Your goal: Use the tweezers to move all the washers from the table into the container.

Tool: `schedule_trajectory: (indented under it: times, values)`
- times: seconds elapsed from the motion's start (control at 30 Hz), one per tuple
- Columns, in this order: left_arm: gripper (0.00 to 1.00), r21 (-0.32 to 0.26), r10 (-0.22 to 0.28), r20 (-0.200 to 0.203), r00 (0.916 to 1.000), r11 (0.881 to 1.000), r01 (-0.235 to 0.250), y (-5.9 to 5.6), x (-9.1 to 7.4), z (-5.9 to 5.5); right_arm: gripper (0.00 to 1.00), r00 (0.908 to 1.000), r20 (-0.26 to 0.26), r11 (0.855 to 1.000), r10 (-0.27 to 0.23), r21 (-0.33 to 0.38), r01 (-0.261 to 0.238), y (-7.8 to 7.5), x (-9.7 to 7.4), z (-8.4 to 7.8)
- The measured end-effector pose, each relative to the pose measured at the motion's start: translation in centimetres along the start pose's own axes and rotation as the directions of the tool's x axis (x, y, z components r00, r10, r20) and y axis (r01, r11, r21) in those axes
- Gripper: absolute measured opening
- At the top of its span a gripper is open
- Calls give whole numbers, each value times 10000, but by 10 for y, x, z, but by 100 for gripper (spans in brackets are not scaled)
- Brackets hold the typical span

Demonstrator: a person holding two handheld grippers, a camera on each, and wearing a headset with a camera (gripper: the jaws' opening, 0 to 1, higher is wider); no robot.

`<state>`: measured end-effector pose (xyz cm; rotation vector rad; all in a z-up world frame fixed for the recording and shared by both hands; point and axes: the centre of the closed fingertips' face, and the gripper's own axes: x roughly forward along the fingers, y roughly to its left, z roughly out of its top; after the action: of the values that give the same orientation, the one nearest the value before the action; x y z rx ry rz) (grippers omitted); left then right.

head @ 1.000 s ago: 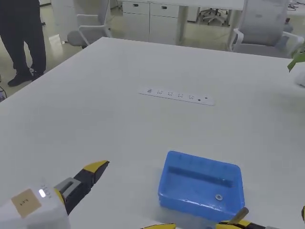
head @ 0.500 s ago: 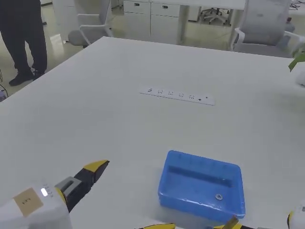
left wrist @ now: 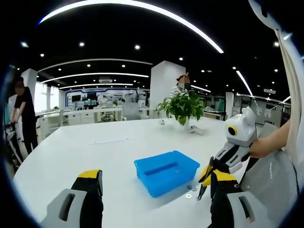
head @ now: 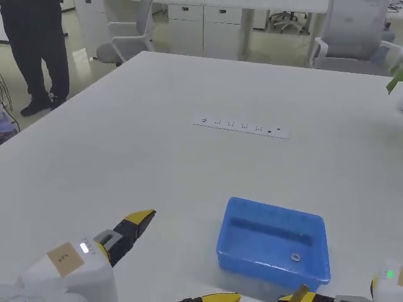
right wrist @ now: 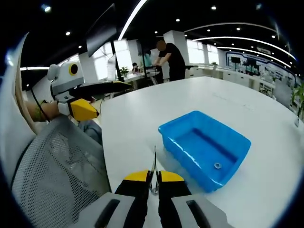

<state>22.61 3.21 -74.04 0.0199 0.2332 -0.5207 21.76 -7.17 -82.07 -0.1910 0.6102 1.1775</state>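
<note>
A blue container (head: 271, 242) sits near the table's front edge with one washer (head: 295, 257) inside it; the same washer (right wrist: 217, 166) lies on the floor of the container (right wrist: 204, 147). Two washers (left wrist: 190, 192) lie on the table beside the container (left wrist: 166, 171). My right gripper (right wrist: 153, 175) is shut on the tweezers (right wrist: 154, 164), which point at the container's near side. From the left gripper view, the tweezers (left wrist: 204, 183) slant down close to those loose washers. My left gripper (left wrist: 156, 176) stands open and holds nothing, left of the container (head: 179, 258).
A white power strip (head: 242, 127) lies mid-table beyond the container. Office chairs (head: 129, 34) and a standing person (head: 38, 50) are past the far left edge. A potted plant (left wrist: 183, 107) stands on the table's far side.
My right gripper has drawn back a little from the container toward the bottom edge. The head camera has shifted slightly. The left gripper stays open in place.
</note>
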Motion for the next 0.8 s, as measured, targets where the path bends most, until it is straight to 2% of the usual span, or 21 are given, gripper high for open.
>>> schedule_trajectory:
  times: [0.23,0.4,0.6,0.7,0.8]
  values:
    - [96,-2,-135,113,9998,9999,135,-3,0,2,3,10000,-37,10000,26,8,-26,5,0,-3]
    - [96,101,-258,112,9996,9996,257,-6,0,2,3,9990,-429,9902,113,-1389,-172,18,1,-5]
    - [96,96,-237,134,9996,9997,236,-5,-1,2,3,9985,-532,9778,-97,-2094,-16,23,4,-6]
    - [95,63,-225,167,9996,9997,224,-5,-1,3,3,9971,-750,9667,-126,-2559,-70,24,6,-7]
    - [95,22,-232,209,9995,9997,231,-5,-1,3,2,9965,-828,9693,-140,-2458,-68,23,8,-6]
